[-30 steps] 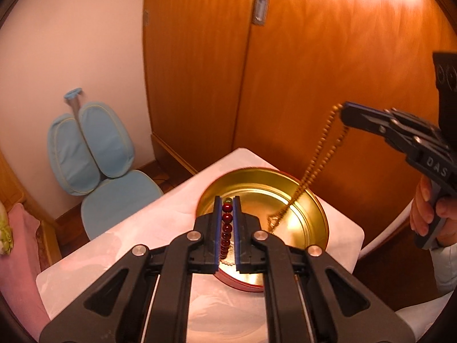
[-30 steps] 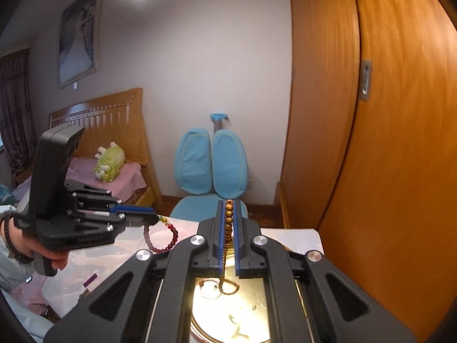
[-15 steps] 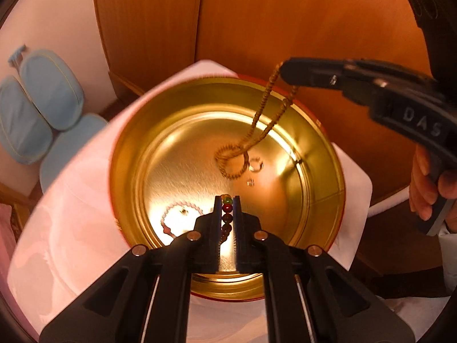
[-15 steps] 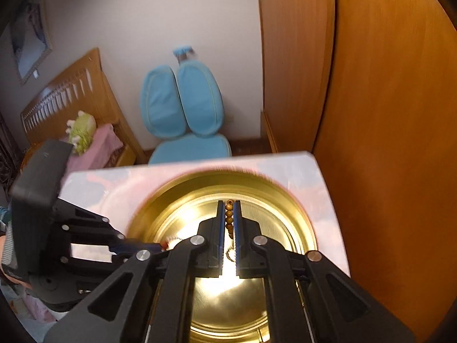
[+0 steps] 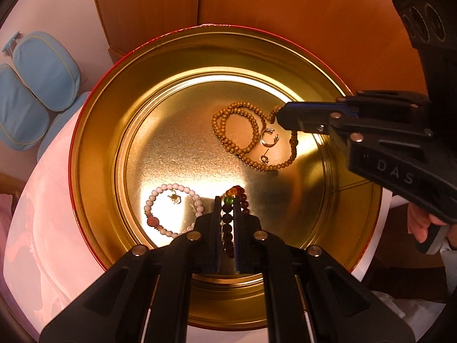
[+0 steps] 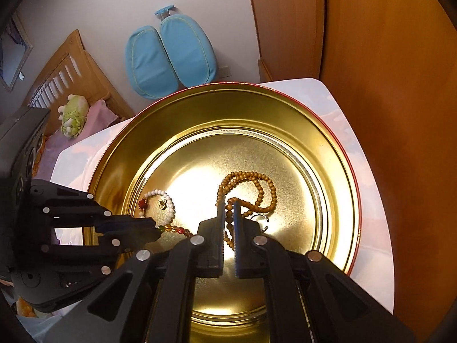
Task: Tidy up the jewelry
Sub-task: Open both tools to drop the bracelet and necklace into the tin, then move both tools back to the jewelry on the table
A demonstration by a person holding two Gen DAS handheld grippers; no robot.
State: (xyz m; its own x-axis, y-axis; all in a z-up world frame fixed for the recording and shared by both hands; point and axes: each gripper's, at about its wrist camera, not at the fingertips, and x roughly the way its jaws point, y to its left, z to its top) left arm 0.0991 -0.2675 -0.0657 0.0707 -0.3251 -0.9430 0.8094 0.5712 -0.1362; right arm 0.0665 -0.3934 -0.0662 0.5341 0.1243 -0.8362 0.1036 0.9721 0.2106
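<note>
The long strand of small tan wooden beads [image 5: 251, 137] lay coiled on the floor of the round gold-coloured tin with a red outer wall [image 5: 94, 131], one end clamped between the closed tongs of the right gripper [image 6: 228, 204]. The left gripper [image 5: 227, 200], low inside the same tin, was closed on a bracelet of dark red beads with one green and one amber bead [image 5: 228, 217]. A white-bead bracelet [image 5: 171, 208] and small silver earrings [image 5: 268, 140] also rested in the tin, which stood on a pale pink-white tabletop [image 5: 42, 228].
</note>
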